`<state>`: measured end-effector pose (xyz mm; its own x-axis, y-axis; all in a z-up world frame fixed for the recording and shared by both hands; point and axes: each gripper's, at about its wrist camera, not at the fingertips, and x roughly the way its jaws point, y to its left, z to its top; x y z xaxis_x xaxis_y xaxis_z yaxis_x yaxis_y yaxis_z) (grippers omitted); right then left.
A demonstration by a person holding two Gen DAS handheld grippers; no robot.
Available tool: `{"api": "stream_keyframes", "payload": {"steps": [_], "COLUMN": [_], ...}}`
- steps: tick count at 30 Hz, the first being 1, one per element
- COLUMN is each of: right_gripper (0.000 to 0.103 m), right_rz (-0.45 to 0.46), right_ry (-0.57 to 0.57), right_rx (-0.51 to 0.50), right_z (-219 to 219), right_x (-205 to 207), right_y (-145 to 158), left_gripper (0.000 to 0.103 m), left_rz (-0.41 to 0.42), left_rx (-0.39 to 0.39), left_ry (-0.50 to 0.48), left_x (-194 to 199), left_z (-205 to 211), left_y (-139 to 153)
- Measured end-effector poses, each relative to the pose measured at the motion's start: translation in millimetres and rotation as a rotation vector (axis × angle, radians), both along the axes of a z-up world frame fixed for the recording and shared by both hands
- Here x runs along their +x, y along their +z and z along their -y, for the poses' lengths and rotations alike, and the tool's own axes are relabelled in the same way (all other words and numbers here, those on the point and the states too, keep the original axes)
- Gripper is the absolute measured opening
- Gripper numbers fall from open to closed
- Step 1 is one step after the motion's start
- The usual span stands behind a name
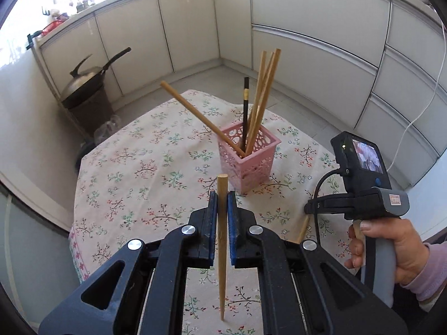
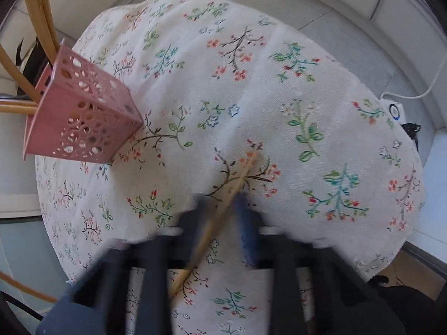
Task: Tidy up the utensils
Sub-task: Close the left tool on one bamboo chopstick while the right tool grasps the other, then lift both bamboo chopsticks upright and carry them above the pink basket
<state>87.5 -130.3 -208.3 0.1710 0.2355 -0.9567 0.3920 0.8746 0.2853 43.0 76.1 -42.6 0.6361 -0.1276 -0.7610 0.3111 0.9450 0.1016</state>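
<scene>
The tabletop (image 1: 134, 173) is round and draped in a cream woven cloth printed with small flowering sprigs. White cabinet doors (image 1: 307, 28) curve around it from 9 to 3 o'clock in the left wrist view, and a lidded wok (image 1: 86, 81) sits on a bin at 10 o'clock.

Near the middle stands a pink holder (image 1: 247, 162), square, plastic, its walls pierced with oval holes. Four bamboo chopsticks and one black chopstick (image 1: 245, 111) stand in it; three of the bamboo ones lean toward 1 o'clock, one toward 11.

The left gripper (image 1: 222, 201) has its blue-padded jaws clamped on a round bamboo chopstick (image 1: 222, 265), long axis nearly upright, blunt end up, tapered tip down.

The right gripper (image 2: 223, 209), blurred, has its jaws drawn in around a second chopstick (image 2: 220, 215) lying on the cloth, long axis running from 7 to 1 o'clock; whether the pads press on it, I cannot tell. No readable writing shows.
</scene>
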Motion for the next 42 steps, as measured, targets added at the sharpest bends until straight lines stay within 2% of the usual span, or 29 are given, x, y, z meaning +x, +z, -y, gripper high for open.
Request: {"api": "stream_keyframes", "payload": {"steps": [4,6,12,19,28,34,37,42], "right_gripper": [0.006,0.006,0.006,0.006,0.006,0.006,0.006,0.006], "right_rz": [0.041,0.103,0.347,0.595,0.855,0.966,1.014,1.075], "right_ry": [-0.079,-0.085,0.001,0.126,0.104,0.056,0.037,0.030], "right_rx": [0.081,0.089,0.105,0.090,0.086,0.083,0.077,0.056], "right_z": [11,16,20,22,44,66,72,73], "right_x": [-5,-10,-31,-67,-95,-95,-91,-85], "right_y": [0,12,87,161,248,291,310,335], "left_gripper": [0.007,0.007,0.007,0.007,0.007,0.007,0.007,0.007], "left_rz": [0.017,0.038,0.121,0.218,0.311,0.398,0.447,0.477], "left_rx": [-0.032,-0.067,-0.162,-0.180,-0.236,-0.308,-0.378,-0.452], "left_ry": [0.013,0.020,0.036,0.065,0.100,0.118,0.124,0.144], "left_x": [-2,-3,-11,-19,-21,-19,-20,-11], "left_z": [-9,-13,-20,-15,-11,-7,-10,-15], "left_y": [6,13,37,60,91,123,142,156]}}
